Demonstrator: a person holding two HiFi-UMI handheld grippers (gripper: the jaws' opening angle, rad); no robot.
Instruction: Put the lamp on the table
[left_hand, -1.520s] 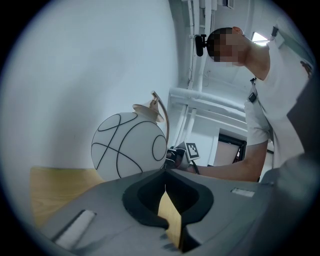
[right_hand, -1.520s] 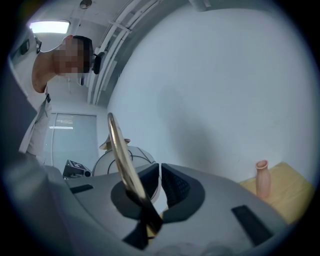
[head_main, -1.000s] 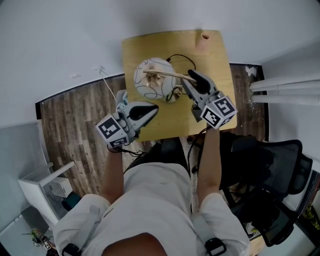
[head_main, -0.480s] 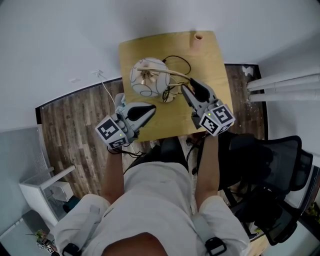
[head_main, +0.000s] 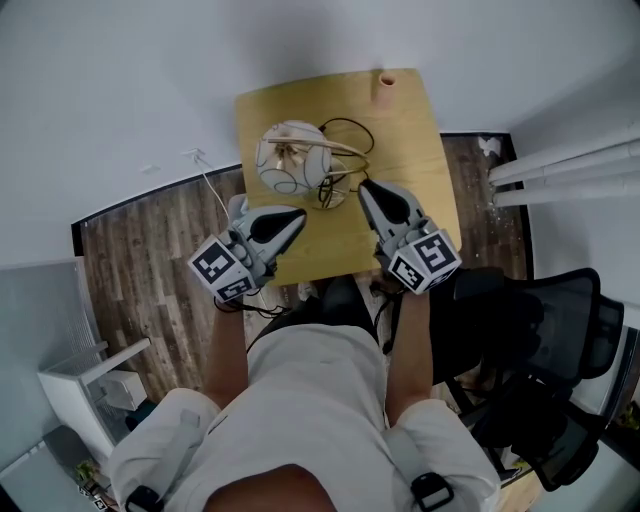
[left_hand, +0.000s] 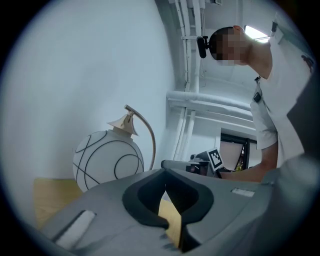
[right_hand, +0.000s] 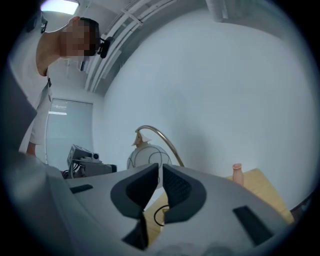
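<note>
Yellow wood makes up the worktop (head_main: 405, 140), and the lamp (head_main: 290, 163) stands on it toward the far left. It has a white globe marked with dark lines, hanging from a curved arm. Judged from how it stands, the placing looks done, so the risks lie in backing away.

The left claw (head_main: 298, 215) hovers over the near left edge, its jaws pressed together on nothing; its own view shows the same, with the globe (left_hand: 107, 162) close beyond the left claw (left_hand: 165, 180). The right claw (head_main: 368, 188) sits just beside the lamp's foot, jaws closing to a narrow slit with nothing between them. Its own view shows that slit at the right claw (right_hand: 160, 174), with the lamp (right_hand: 146, 156) straight ahead.

The likeliest trouble is the black cord (head_main: 347, 127), which lies in loose loops on the wood, some right by the right claw. A claw that catches a loop while pulling away could drag the lamp or tip it. The lamp also looks top-heavy, with a big globe on a thin arm, so a nudge from either claw could rock it. A small pinkish vase (head_main: 386, 79) stands at the far edge, apart from the lamp; a hard tug on the cord could sweep toward it.
</note>
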